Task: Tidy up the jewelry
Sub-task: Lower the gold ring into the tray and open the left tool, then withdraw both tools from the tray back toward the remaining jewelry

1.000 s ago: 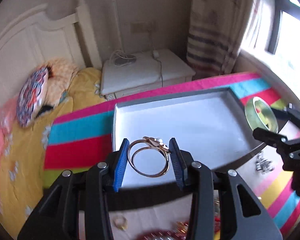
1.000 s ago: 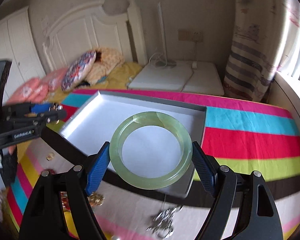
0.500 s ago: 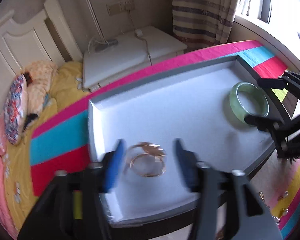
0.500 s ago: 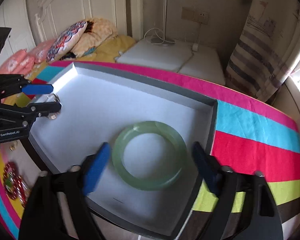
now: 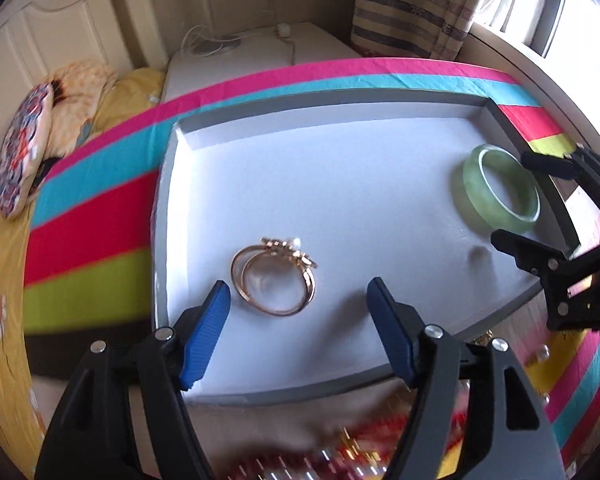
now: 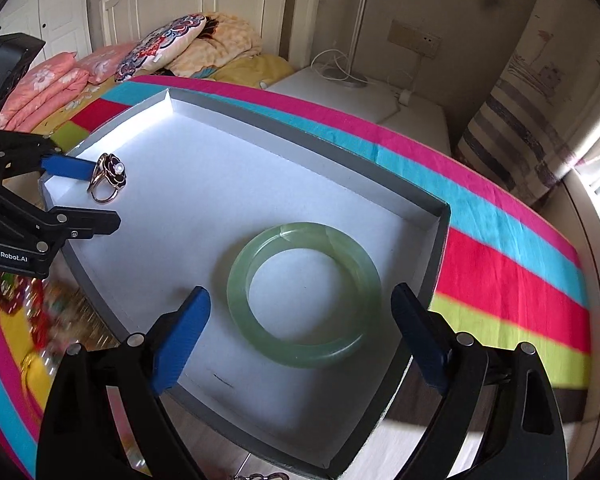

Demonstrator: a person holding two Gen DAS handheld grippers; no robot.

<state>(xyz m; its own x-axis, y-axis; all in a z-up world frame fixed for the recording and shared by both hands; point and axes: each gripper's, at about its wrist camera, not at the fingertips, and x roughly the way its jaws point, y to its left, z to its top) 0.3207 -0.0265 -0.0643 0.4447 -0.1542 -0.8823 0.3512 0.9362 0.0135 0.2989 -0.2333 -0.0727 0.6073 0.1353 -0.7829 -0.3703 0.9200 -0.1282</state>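
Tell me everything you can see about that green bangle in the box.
The green bangle is a thick, smooth ring of pale, cloudy, translucent stone, like jade, with lighter streaks near its far edge. It lies flat on the white floor of the shallow grey box, near the box's right corner. The right gripper stands open around it, its blue pads clear of the rim on both sides. Nothing but the box floor touches it.

A bed covered with a striped cloth [image 6: 480,216] in pink, turquoise, red, lime and dark bands carries a shallow grey tray [image 6: 434,256]. Beside the tray's near edge, small jewellery pieces [image 5: 380,452] lie blurred on the cloth.
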